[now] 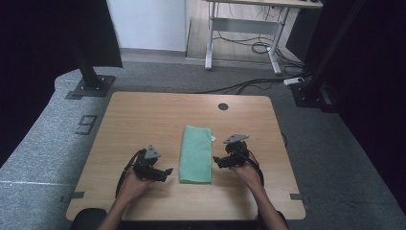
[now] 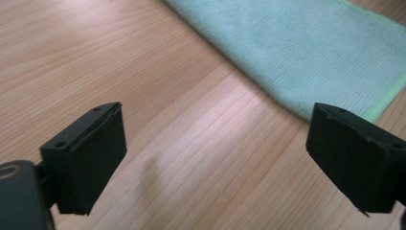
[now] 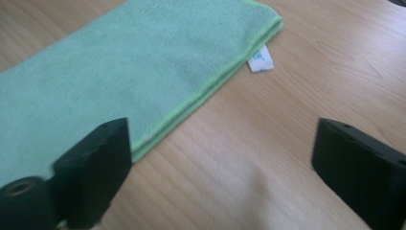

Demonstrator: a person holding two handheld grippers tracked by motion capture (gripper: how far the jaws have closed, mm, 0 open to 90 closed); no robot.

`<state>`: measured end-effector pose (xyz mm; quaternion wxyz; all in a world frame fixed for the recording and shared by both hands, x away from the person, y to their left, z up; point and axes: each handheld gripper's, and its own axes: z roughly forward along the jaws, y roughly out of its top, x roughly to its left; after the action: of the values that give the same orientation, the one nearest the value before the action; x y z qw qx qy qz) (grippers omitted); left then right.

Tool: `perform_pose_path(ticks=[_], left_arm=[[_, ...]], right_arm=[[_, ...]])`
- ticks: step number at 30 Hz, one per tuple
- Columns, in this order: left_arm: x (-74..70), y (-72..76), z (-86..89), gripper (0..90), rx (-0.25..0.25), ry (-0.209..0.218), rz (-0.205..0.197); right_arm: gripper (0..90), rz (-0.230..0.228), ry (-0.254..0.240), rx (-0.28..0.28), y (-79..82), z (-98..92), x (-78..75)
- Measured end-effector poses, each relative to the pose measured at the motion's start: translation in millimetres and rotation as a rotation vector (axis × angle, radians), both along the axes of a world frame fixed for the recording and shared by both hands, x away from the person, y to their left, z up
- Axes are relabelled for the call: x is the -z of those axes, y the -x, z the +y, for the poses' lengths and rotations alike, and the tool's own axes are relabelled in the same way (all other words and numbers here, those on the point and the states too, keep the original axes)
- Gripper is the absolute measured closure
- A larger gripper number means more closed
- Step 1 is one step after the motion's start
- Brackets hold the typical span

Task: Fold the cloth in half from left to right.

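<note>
A green cloth (image 1: 196, 153), folded into a long strip, lies flat in the middle of the wooden table (image 1: 143, 115). My left gripper (image 1: 166, 172) hovers just left of the cloth's near end, jaws wide apart over bare wood, the cloth (image 2: 311, 48) ahead of them. My right gripper (image 1: 216, 161) is just right of the cloth, open with nothing between its jaws. Its view has the cloth (image 3: 119, 72) with a white tag (image 3: 261, 61) sticking out of the folded edge.
A round cable hole (image 1: 223, 106) sits near the table's far edge. Beyond the table stand a black post base (image 1: 91, 86) at the left and a desk frame (image 1: 244, 33) with cables on the floor.
</note>
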<state>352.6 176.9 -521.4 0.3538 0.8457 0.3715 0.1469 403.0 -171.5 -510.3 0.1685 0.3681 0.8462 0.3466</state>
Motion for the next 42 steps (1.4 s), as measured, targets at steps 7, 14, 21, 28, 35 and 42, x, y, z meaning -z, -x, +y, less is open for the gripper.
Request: perform_pose_path(ticks=[7, 14, 21, 28, 35, 42], left_arm=[[-1.0, 3.5, 15.7, 1.2, -0.024, -0.015, -0.025], [6.7, 5.6, 22.0, 0.0, -0.022, -0.039, -0.026], [17.9, 2.9, 28.7, 0.0, -0.035, -0.019, 0.005], [27.5, 1.0, 26.8, 0.0, -0.029, -0.056, 0.041], [27.7, 0.2, 26.9, 0.0, -0.035, -0.049, 0.044], [27.7, 0.0, 26.8, 0.0, -0.037, -0.049, 0.044]], right_arm=[[0.0, -0.019, 0.002, 0.013, 22.6, -15.0, -2.8], [0.0, -0.002, -0.006, 0.058, 39.8, -31.8, 7.0], [0.0, 0.024, -0.008, 0.094, 44.8, -46.1, 20.3], [0.0, 0.042, 0.001, 0.104, 45.6, -49.2, 35.9], [0.0, 0.039, -0.019, 0.100, 44.9, -49.9, 44.6], [0.0, 0.020, -0.033, 0.106, 44.8, -49.3, 46.6]])
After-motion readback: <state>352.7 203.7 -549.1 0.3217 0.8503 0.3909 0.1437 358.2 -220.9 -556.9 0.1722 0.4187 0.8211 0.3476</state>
